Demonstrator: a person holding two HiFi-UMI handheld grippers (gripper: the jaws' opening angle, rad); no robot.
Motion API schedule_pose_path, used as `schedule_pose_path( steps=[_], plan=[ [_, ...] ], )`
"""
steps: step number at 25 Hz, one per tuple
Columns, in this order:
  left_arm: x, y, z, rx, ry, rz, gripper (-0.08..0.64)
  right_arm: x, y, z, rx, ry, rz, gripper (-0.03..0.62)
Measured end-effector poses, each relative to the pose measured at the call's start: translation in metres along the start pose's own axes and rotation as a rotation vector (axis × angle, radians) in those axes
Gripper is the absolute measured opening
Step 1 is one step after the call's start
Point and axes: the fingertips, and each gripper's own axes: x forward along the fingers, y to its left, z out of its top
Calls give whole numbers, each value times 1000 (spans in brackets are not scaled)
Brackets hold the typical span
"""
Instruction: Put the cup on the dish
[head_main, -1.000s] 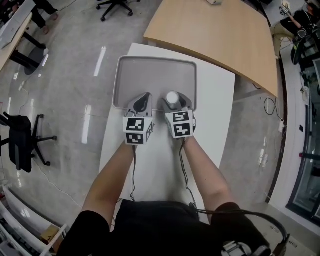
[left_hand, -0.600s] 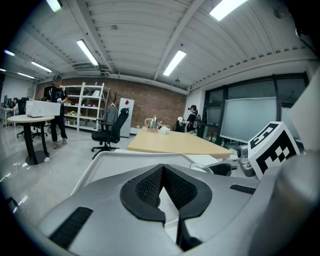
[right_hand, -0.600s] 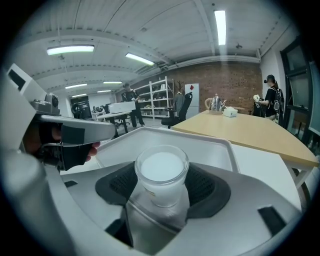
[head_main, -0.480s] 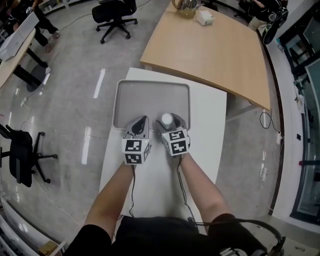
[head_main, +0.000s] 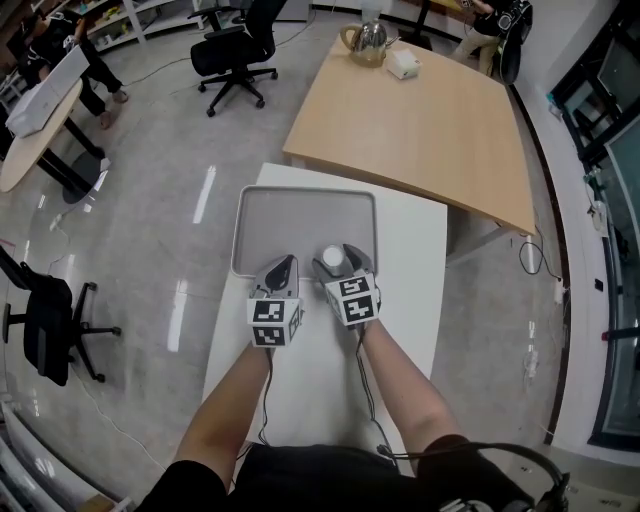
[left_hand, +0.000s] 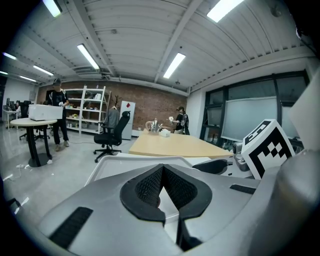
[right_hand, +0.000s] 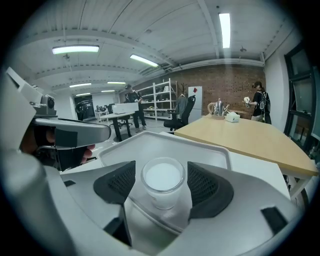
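A small glass cup (head_main: 333, 258) with a white filling stands at the near edge of the grey tray (head_main: 300, 215). My right gripper (head_main: 337, 260) straddles it. In the right gripper view the cup (right_hand: 161, 187) sits between the black pads (right_hand: 202, 182) with a thin gap on each side. These jaws have just been opening, and the gripper's body hides the cup's base. My left gripper (head_main: 283, 268) is just left of it, over the tray's near rim. Its jaws (left_hand: 162, 170) meet at the tips, shut on nothing.
The tray lies on a white table (head_main: 415, 260). Behind it stands a wooden table (head_main: 420, 110) with a kettle (head_main: 367, 38) and a white box (head_main: 403, 63). Office chairs (head_main: 235, 45) (head_main: 45, 320) stand on the grey floor to the left, with people at the far edges.
The head view has tilted up and takes in more of the wooden table. Both grippers stay at the tray's near edge, slightly raised, with the cup still between the right jaws.
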Motion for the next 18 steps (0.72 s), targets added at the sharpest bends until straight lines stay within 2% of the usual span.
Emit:
schedule_pose_path(
  steps=[7, 14, 18],
  plan=[
    [-22, -12, 18, 22, -21, 12, -3, -35, -1, 27, -2, -75, -28, 270],
    [-73, -39, 47, 45, -76, 23, -3, -124, 14, 74, 17, -254, -55, 267],
    [-106, -64, 56, 63, -97, 31, -3, -177, 28, 80, 35, -325, -25, 264]
  ],
)
